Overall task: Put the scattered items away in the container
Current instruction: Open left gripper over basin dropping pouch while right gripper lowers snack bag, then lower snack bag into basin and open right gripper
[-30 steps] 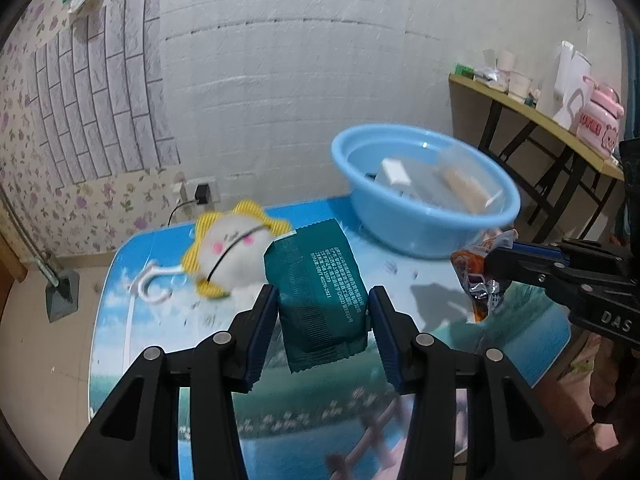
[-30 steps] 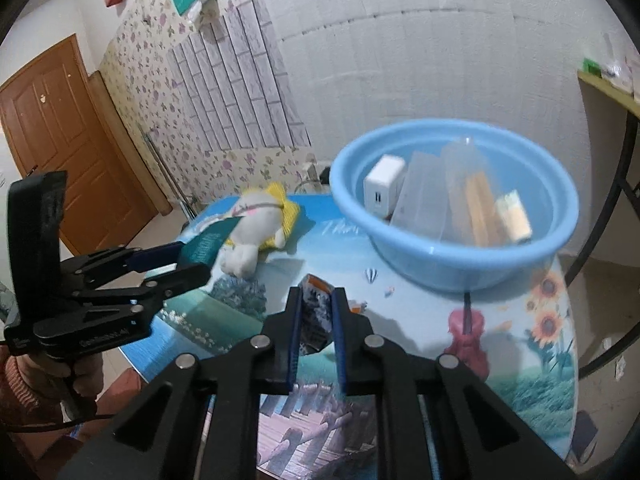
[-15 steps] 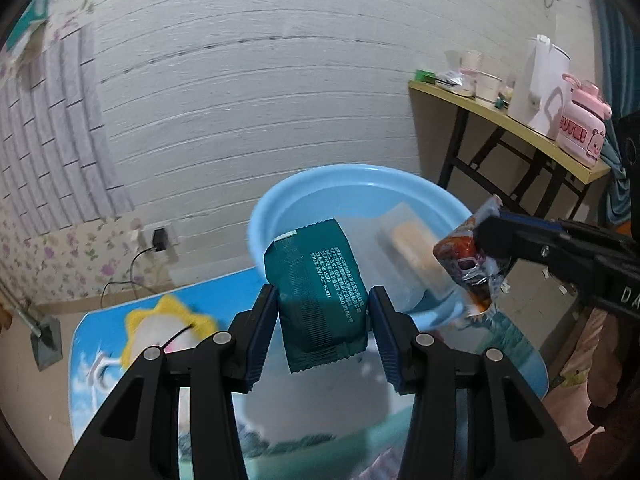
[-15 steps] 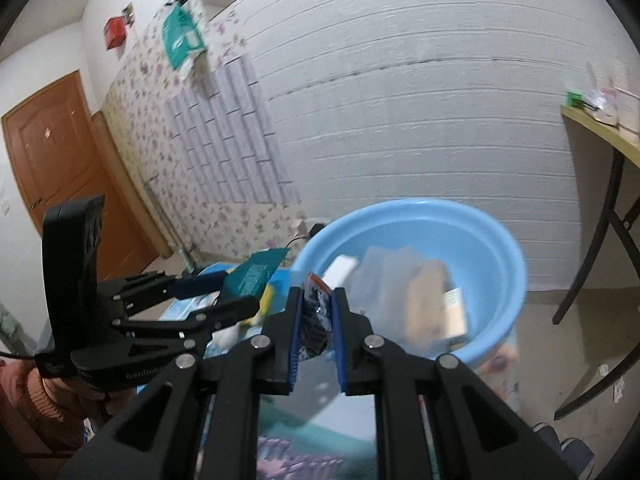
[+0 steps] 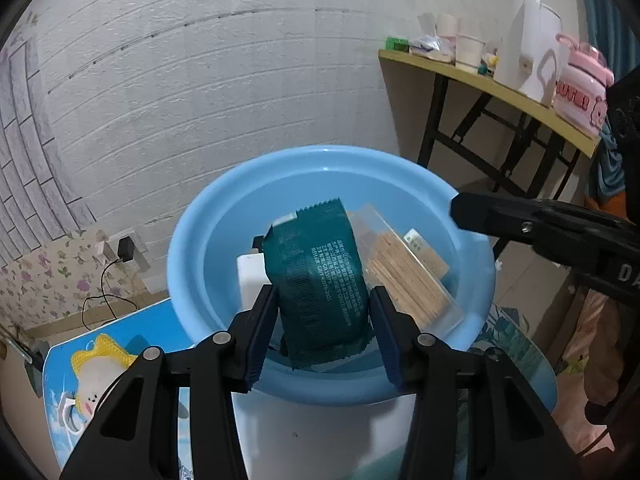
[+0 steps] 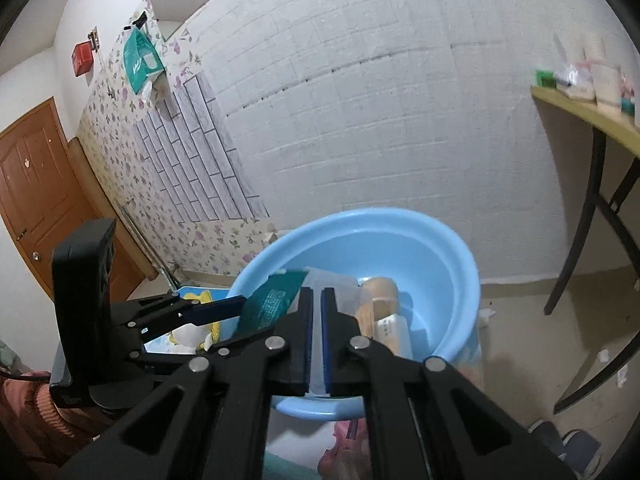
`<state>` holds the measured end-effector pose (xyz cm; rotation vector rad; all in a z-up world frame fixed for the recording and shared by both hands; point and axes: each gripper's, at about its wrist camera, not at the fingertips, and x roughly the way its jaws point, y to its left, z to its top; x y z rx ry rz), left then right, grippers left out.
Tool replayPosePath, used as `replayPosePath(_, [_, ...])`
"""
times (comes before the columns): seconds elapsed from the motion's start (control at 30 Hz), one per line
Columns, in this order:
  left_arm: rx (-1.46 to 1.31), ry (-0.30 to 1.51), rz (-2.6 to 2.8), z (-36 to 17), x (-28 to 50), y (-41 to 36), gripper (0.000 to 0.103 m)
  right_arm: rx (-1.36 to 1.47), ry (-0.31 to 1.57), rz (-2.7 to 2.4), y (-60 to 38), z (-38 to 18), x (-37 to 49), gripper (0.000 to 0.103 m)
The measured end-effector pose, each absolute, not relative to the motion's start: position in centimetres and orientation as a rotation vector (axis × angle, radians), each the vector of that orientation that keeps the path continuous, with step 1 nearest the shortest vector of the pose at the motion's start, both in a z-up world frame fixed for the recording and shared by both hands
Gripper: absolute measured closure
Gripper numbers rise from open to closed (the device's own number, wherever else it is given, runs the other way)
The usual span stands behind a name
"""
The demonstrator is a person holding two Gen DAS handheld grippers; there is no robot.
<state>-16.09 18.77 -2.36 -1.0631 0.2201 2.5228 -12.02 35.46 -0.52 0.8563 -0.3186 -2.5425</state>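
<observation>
My left gripper [image 5: 324, 316] is shut on a dark green snack packet [image 5: 320, 276] and holds it over the blue basin [image 5: 192, 248]. The basin holds a clear box of brown sticks [image 5: 408, 276] and a white block [image 5: 250, 276]. My right gripper [image 6: 317, 328] hangs over the basin's near rim [image 6: 460, 264] with its jaws almost together and nothing seen between them. From the left wrist view its fingers [image 5: 500, 216] are empty. The green packet [image 6: 272, 300] shows in the right wrist view too.
A yellow and white plush toy [image 5: 96, 376] lies on the blue picture table [image 5: 160, 320] at the left. A side table [image 5: 500, 88] with cups, a white kettle and a pink jar stands at the right. The white brick wall is close behind.
Both grippers moved forward over the basin. The red snack packet held in my right gripper earlier is no longer in it. The left still grips the green packet.
</observation>
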Motion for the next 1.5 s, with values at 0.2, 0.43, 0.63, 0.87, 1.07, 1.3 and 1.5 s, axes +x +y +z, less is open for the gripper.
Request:
replayPosePath(0.2, [-1.066, 0.226, 2.523, -2.5, -16.0, 18.6, 0.049, 0.866, -0.367, -2.554, 37.2, -1.2, -12.0, 0.097])
replayPosePath(0.43, [-1.021, 0.228, 2.553, -1.8, -15.0, 18.4, 0.024, 0.885, -0.357, -2.626, 39.2, -1.7, -9.1, 0.074])
replayPosePath(0.63, [-1.005, 0.220, 2.570, -1.5, -13.3, 17.6, 0.023, 1.038, -0.242, -2.647, 38.5, -4.4, -6.7, 0.052])
replayPosePath(0.87, [-1.027, 0.200, 2.607, -1.8, -11.3, 15.3, 0.023, 1.215, -0.183, -2.582, 36.9, -8.3, -5.7, 0.051])
replayPosePath(1.07, [-1.047, 0.168, 2.649, -2.0, -9.9, 12.7, 0.023, 1.252, -0.199, -2.563, 36.2, -9.6, -5.5, 0.049])
replayPosePath(1.3, [-1.075, 0.131, 2.680, -2.6, -8.9, 10.5, 0.023, 1.289, -0.176, -2.545, 35.4, -11.3, -5.8, 0.051])
replayPosePath(1.5, [-1.080, 0.108, 2.700, -2.8, -8.4, 9.3, 0.023, 1.259, -0.198, -2.564, 35.9, -10.4, -5.3, 0.075])
